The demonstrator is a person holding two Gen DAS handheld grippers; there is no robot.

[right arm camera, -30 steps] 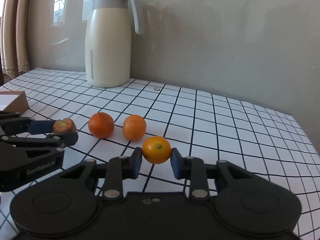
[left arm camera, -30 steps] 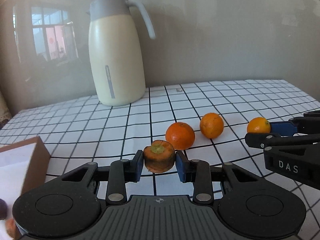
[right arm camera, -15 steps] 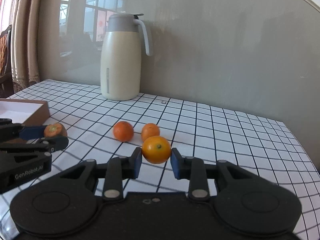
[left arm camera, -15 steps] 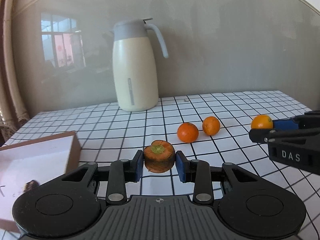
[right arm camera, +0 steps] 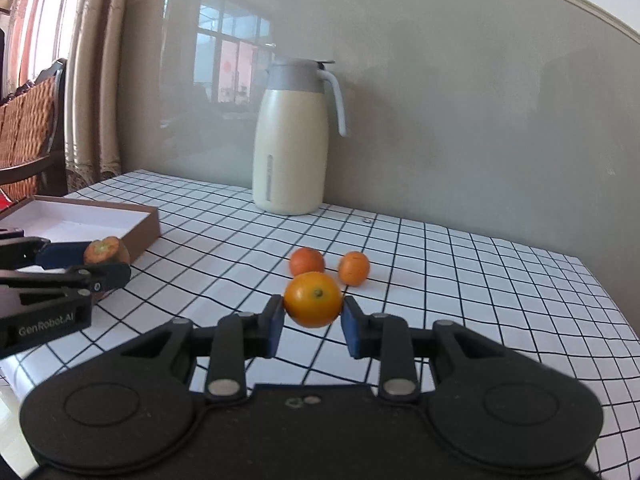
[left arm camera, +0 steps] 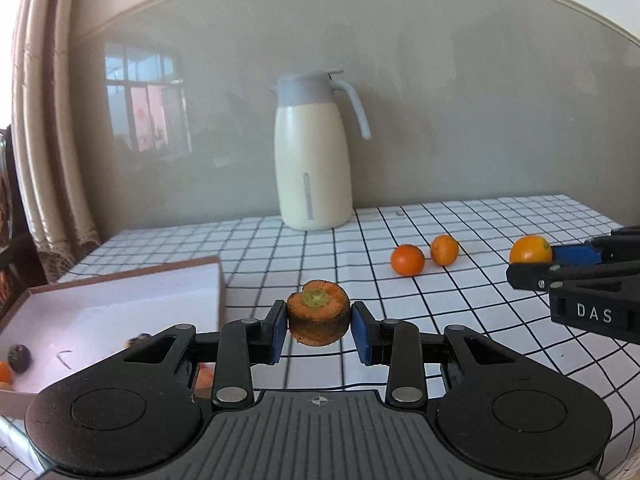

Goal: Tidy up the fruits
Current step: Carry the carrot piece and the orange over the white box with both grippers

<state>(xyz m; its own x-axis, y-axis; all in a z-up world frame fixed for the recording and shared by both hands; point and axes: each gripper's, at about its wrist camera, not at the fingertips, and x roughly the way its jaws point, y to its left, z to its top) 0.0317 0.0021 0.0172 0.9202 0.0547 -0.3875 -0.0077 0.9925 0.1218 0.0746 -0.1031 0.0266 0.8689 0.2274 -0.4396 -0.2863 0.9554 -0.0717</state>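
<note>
From the left wrist view, a shallow cardboard box (left arm camera: 120,300) with a white inside sits near the left edge of the counter (left arm camera: 500,300). It holds a dark round fruit (left arm camera: 20,357) and small orange pieces, partly hidden. The left hand-held gripper (left arm camera: 319,322) is clenched on a persimmon (left arm camera: 318,312). Two tangerines (left arm camera: 424,255) lie touching in the middle of the checked cloth. A cream thermos jug (left arm camera: 314,156) stands at the back edge, against a grey wall.

From the right wrist view, the right hand-held gripper (right arm camera: 313,316) grasps an orange (right arm camera: 313,299) above the counter. A curtain (right arm camera: 92,68) and a woven chair (right arm camera: 32,128) stand at the left.
</note>
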